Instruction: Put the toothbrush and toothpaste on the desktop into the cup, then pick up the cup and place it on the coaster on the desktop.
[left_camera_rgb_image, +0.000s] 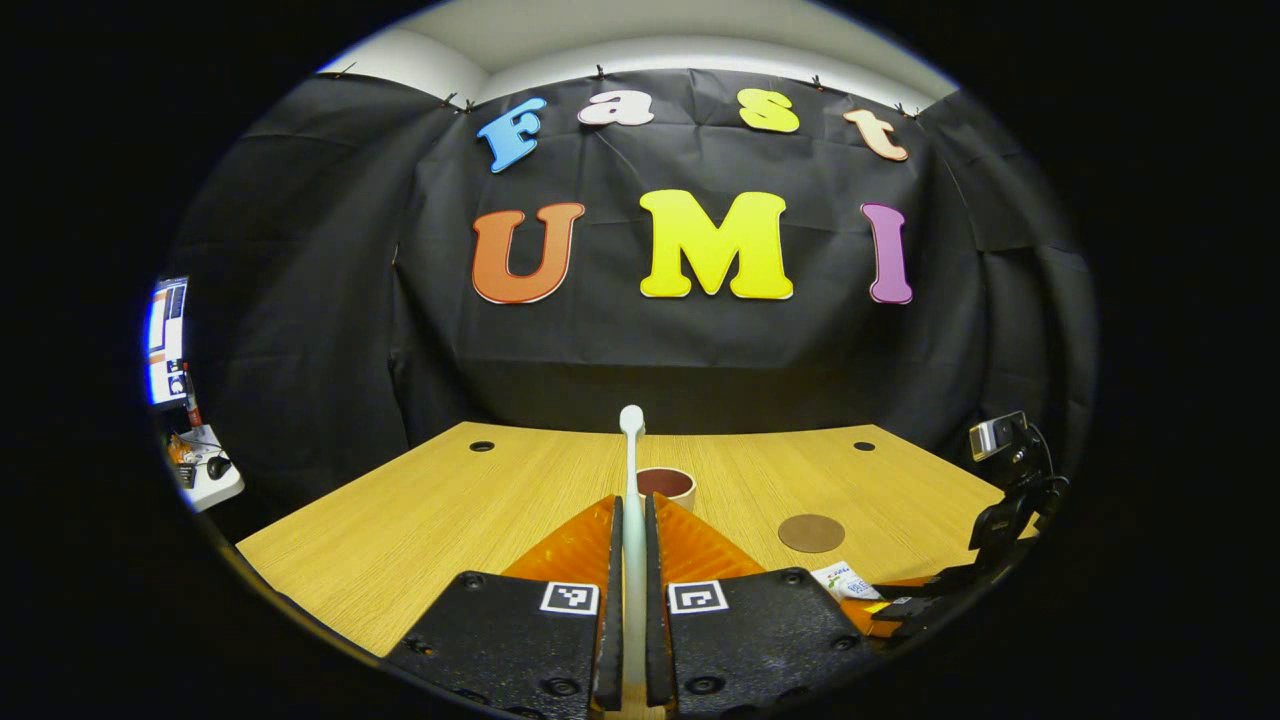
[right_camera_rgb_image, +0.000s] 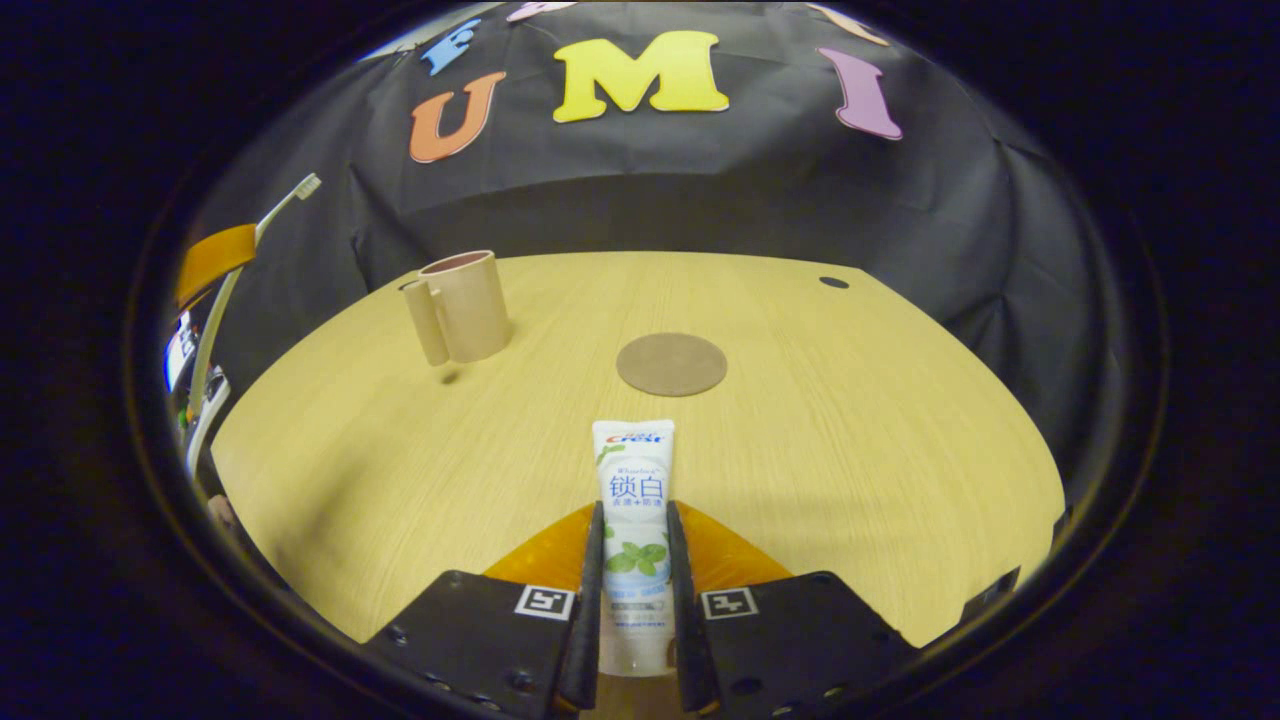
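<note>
Black cloth is hanging behind a pale wooden surface (right_camera_rgb_image: 850, 420), with a strip of light wall and ceiling showing above it in the left gripper view. At the far left edge of that view a lit screen (left_camera_rgb_image: 167, 340) is glowing, too small and warped to make out.

Much of the toothbrush (left_camera_rgb_image: 631, 500) is being hidden in the left gripper view, its lower handle running down between the fingers and out of sight; its head is rising just in front of the cup (left_camera_rgb_image: 667, 484), covering part of the rim. The left claw (left_camera_rgb_image: 631, 520) is pinching that handle, both fingers pressing on it. In the right gripper view the toothbrush (right_camera_rgb_image: 230, 290) is showing at the left edge, tilted, above the surface, its bottom end cut off.

The right claw (right_camera_rgb_image: 634, 530) is pinching the toothpaste (right_camera_rgb_image: 633, 500), whose near end is lying buried between the fingers while its far end is pointing toward the coaster (right_camera_rgb_image: 671, 364). Whether the tube is touching the wood cannot be told.

The cup (right_camera_rgb_image: 468, 305) is standing upright, handle toward the camera, left of the coaster and well apart from it.

In the left gripper view the right claw (left_camera_rgb_image: 900, 605) is sitting low at the right, partly cut off, with a corner of the toothpaste (left_camera_rgb_image: 845, 580) beside it and the coaster (left_camera_rgb_image: 811, 533) just beyond.
</note>
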